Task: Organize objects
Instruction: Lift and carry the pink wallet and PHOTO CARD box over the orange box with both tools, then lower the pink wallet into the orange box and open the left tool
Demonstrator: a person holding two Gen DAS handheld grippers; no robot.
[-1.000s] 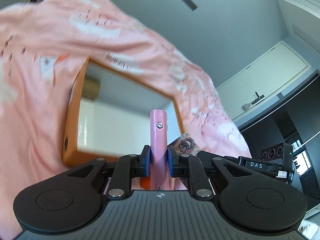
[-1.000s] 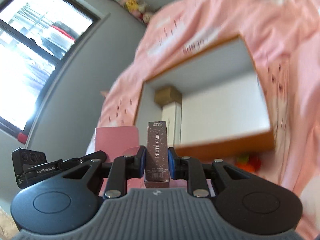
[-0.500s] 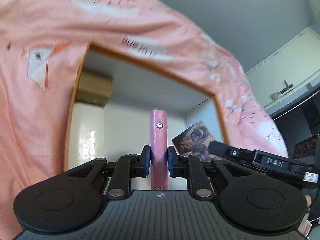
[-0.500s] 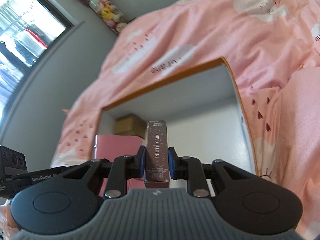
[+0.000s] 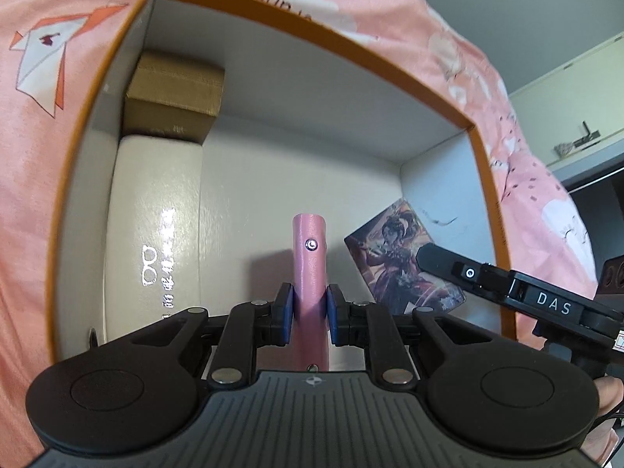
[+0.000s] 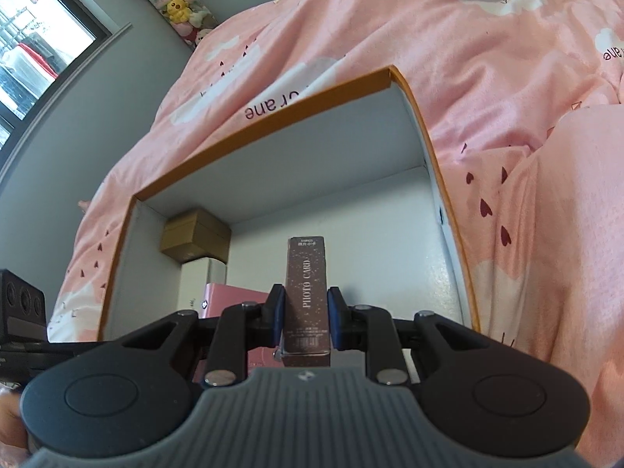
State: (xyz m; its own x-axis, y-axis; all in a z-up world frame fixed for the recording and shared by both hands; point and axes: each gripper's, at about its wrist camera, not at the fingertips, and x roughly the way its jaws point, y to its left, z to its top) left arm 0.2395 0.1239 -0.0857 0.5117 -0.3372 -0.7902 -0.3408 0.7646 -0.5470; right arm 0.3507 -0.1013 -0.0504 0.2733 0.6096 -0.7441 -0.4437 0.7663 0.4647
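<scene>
two clamped jaws: left on pink album (image 5: 309, 273), right on photo-card box (image 6: 305, 292)

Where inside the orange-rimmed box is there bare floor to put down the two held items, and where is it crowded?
In the box, the middle floor is bare, between the white box on the left and the illustrated card leaning at the right wall. The left side is crowded: the cardboard box fills the far corner, with the white box in front of it.
</scene>
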